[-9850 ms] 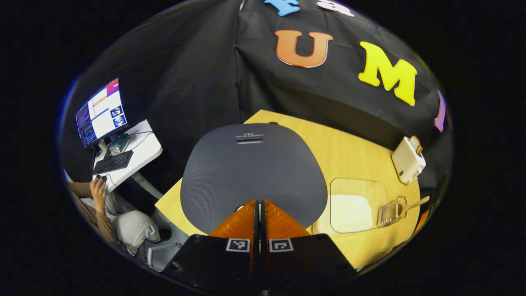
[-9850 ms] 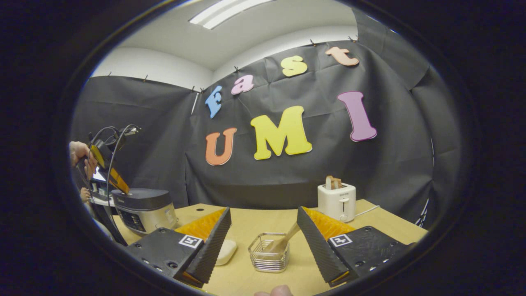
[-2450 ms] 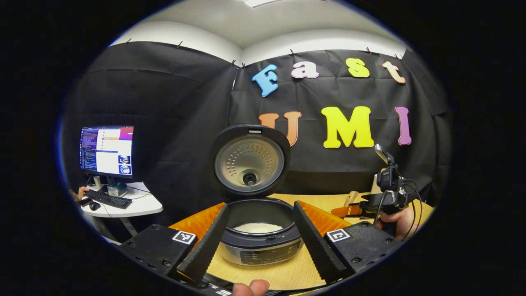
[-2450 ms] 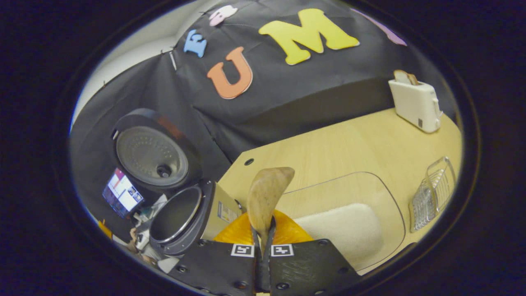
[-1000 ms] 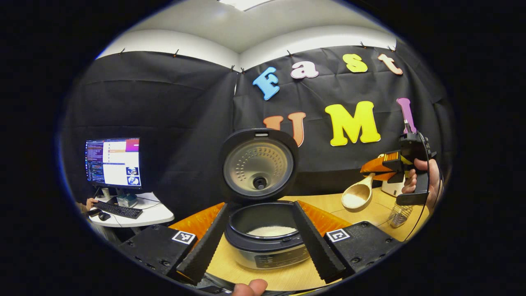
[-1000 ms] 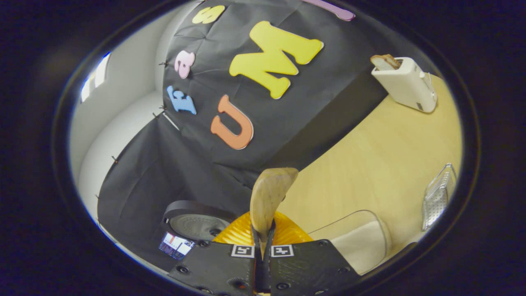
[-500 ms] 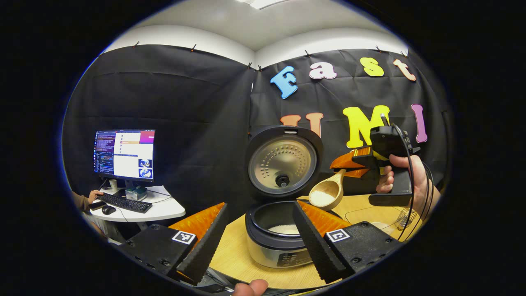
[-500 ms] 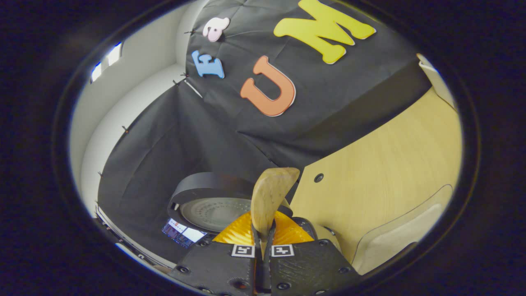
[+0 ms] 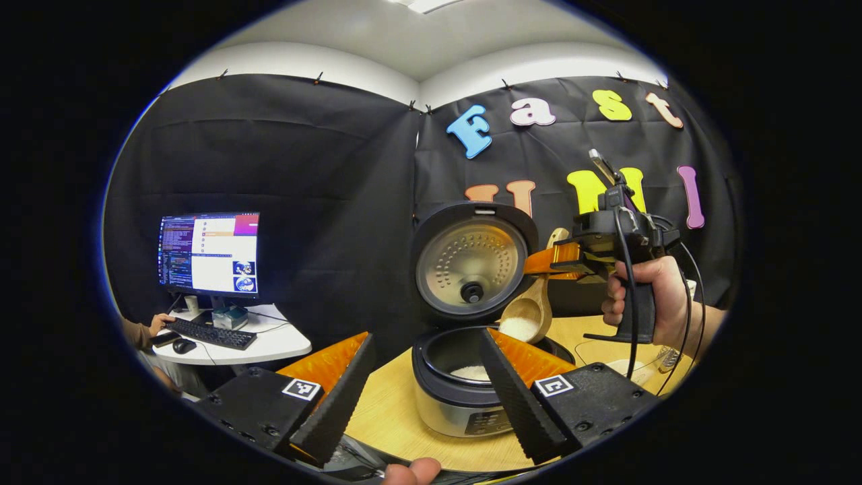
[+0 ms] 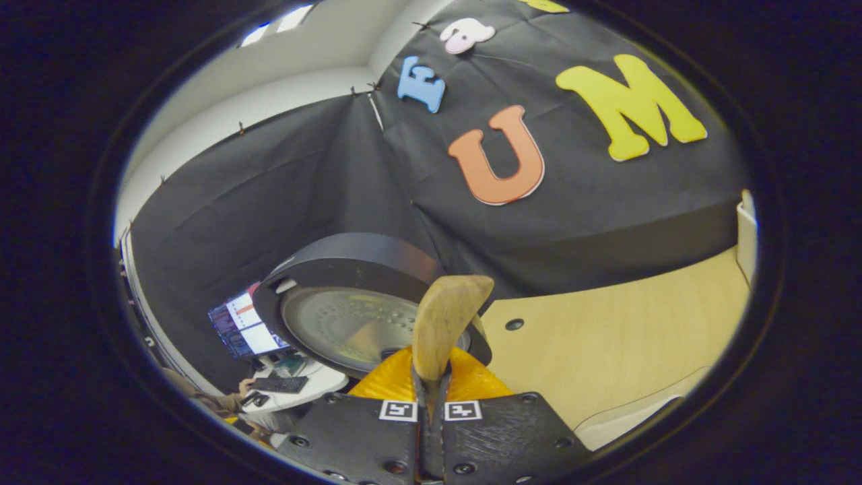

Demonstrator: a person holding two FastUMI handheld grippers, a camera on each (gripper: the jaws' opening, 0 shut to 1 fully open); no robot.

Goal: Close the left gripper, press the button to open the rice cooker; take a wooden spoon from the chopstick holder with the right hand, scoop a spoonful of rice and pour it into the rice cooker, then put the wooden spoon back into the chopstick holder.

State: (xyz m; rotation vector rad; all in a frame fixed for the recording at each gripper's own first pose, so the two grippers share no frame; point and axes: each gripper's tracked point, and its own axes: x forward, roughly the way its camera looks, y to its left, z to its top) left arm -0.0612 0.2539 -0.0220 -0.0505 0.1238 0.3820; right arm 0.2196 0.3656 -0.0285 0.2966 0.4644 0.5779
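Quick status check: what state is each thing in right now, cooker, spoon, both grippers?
Rice cooker: lid up, pot open, some rice inside.
Wooden spoon: loaded with rice, bowl tilted over the pot's rim.
Right gripper: shut on the wooden spoon's handle.
Left gripper: open, holding nothing, in front of the cooker.
Monitor: switched on.

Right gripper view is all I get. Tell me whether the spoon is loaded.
Observer: Yes. The left gripper view shows white grains heaped in the bowl of the spoon.
Operator: Give me the bowl's place against the cooker.
Observer: It hangs over the right side of the open cooker, in front of the raised lid.
Operator: Report what is inside the pot.
Observer: A layer of rice lies at the bottom.
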